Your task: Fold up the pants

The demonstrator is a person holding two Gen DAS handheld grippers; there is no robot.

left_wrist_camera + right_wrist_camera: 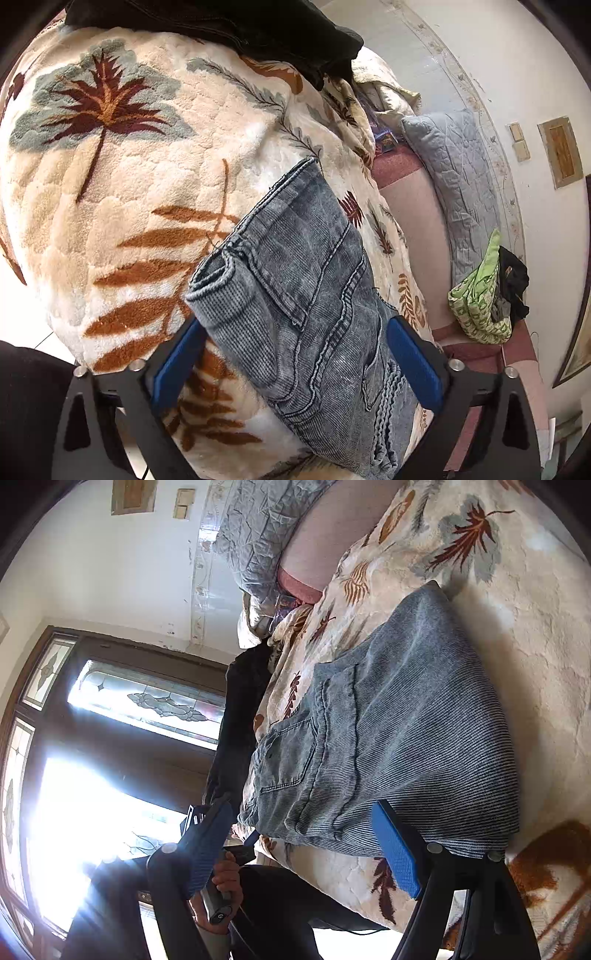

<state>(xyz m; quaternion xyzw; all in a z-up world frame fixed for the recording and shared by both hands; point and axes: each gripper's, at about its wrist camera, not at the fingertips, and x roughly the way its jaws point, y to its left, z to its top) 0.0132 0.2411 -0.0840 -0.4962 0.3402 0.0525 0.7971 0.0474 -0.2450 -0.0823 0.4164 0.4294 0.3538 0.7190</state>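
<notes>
Plush cream bed blanket (155, 206) with rust and grey leaf prints carries your faded grey-blue ribbed denim pants (310, 295), already folded into a compact rectangle, pocket and braided seam on top. Little looks left beyond squaring it. Left gripper (295, 369) straddles its near end, fingers apart, not pressing; right gripper (306, 849) hangs at the bundle's six o'clock edge, fingers apart and empty.

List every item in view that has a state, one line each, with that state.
jeans: folded into a compact bundle, lying on the blanket
blanket: spread over the bed, leaf pattern up
black garment: lying loose at the blanket's far edge
left gripper: open, fingers either side of the jeans
right gripper: open, at the jeans' near edge
grey pillow: leaning against the wall
</notes>
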